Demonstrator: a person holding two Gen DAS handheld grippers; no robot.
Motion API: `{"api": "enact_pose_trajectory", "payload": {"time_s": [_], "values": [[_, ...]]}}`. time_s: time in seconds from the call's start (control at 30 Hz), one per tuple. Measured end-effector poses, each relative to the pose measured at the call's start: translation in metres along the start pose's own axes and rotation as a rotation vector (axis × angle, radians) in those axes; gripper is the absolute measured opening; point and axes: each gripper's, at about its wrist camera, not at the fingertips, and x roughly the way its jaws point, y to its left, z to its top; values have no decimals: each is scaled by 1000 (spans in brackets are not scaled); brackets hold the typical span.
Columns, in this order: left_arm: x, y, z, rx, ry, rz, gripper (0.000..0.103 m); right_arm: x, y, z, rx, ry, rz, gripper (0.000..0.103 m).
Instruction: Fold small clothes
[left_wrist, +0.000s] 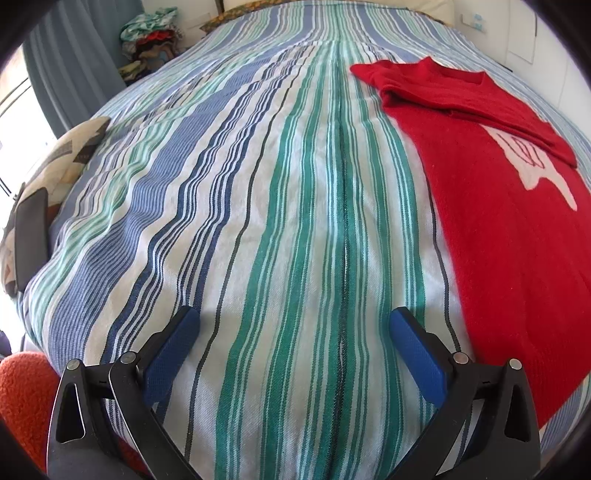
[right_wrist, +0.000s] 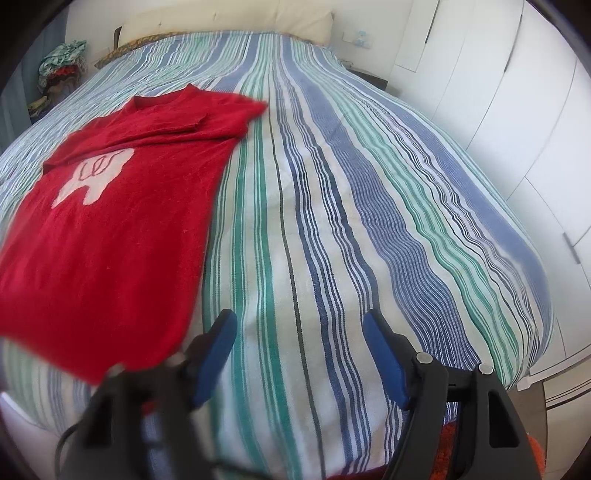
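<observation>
Red sweater (right_wrist: 110, 229) on the bed (right_wrist: 332, 221): sleeves look folded in, body fold left. Left tool (left_wrist: 294, 325) and right tool (right_wrist: 300, 328) released, nothing gripped.

1. The left gripper (left_wrist: 293, 325) has two black plastic arms with triangular cut-outs, silver round pivot screws and textured blue pads (left_wrist: 173, 354).
2. The right gripper (right_wrist: 299, 328) is built the same: black frame, silver screws, blue pads (right_wrist: 384, 358); a thin black cable (right_wrist: 61, 448) loops at its lower left.
</observation>
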Motion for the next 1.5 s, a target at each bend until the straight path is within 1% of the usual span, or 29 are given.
{"api": "enact_pose_trajectory", "payload": {"time_s": [0.2,0.5,1.5], "values": [[2,2,1,-7,11,-17,103,0,1,0,-12,-2,-15,71],[1,2,-1,-1,-9,-11,103,2,1,-1,-17,4,-26,71],[-2,-2,-2,24,-3,-5,103,-1,4,-2,-38,-3,-45,72]]}}
